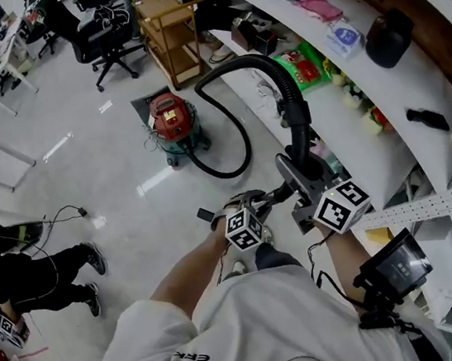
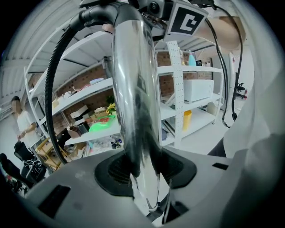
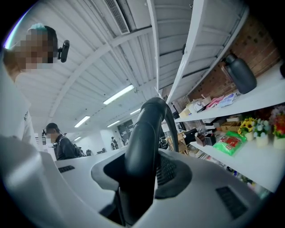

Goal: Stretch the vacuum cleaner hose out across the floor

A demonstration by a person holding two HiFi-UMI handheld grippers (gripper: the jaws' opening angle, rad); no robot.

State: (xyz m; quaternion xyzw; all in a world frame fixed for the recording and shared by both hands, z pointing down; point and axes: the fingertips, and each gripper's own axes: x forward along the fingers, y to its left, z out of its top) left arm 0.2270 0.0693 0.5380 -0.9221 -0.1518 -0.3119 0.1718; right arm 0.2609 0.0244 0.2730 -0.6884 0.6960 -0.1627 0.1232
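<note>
Shelving (image 1: 414, 95) lines the right side of the room, with pale floor (image 1: 109, 179) spreading out to its left. On that floor, close to the shelves, stands the red vacuum cleaner (image 1: 174, 124). Its black hose (image 1: 263, 60) curls over the floor beside it, then arches up to the person. The right gripper (image 3: 136, 178) is clamped on the hose's black curved handle (image 3: 147, 133). Close beside it, the left gripper (image 2: 144, 178) grips the chrome tube (image 2: 133, 89).

Dark letters (image 1: 189, 360) "ERK", upside down, on the person's white shirt (image 1: 262, 320)
</note>
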